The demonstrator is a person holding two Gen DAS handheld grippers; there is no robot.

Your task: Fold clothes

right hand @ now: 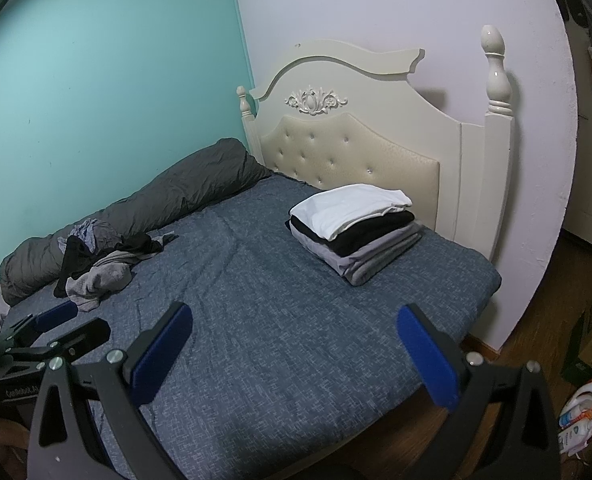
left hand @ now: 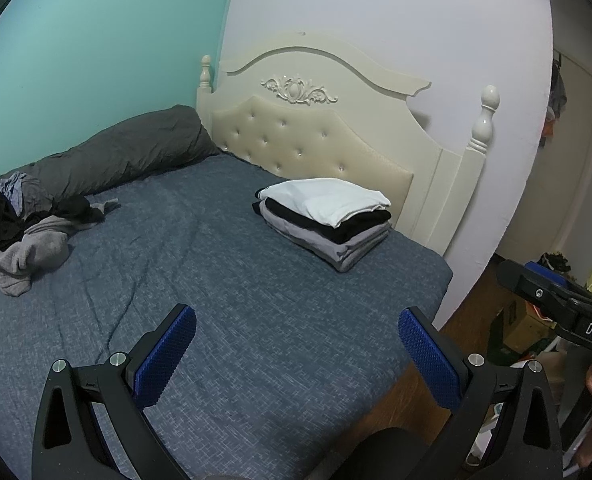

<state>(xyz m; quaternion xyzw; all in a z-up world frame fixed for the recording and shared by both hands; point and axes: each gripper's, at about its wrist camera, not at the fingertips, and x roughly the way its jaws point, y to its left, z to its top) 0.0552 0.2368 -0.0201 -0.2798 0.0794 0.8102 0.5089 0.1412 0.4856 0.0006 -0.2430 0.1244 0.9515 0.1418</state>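
Two views cover the same bed. From the left wrist, the left tool (left hand: pixel 296 354) hangs above the bed (left hand: pixel 223 320) with its blue pads wide apart and nothing between them. Just in front of the headboard (left hand: pixel 312 144) sits the folded stack (left hand: pixel 324 220), white on top, black beneath, grey at the bottom, its long axis running along the headboard. Well away from the headboard, beside the grey rolled duvet (left hand: pixel 115 156), lies the unfolded pile (left hand: pixel 31 236), crumpled, with no clear axis. Bare bedspread lies open between stack and pile. The right tool (left hand: pixel 556 300) shows only in part. From the right wrist, the right tool (right hand: pixel 293 354) has its pads equally spread, empty, over the bed's near edge; the left tool (right hand: pixel 55 324) sits near the pile (right hand: pixel 99 268), far from the headboard (right hand: pixel 356 152), where the stack (right hand: pixel 352 228) rests.
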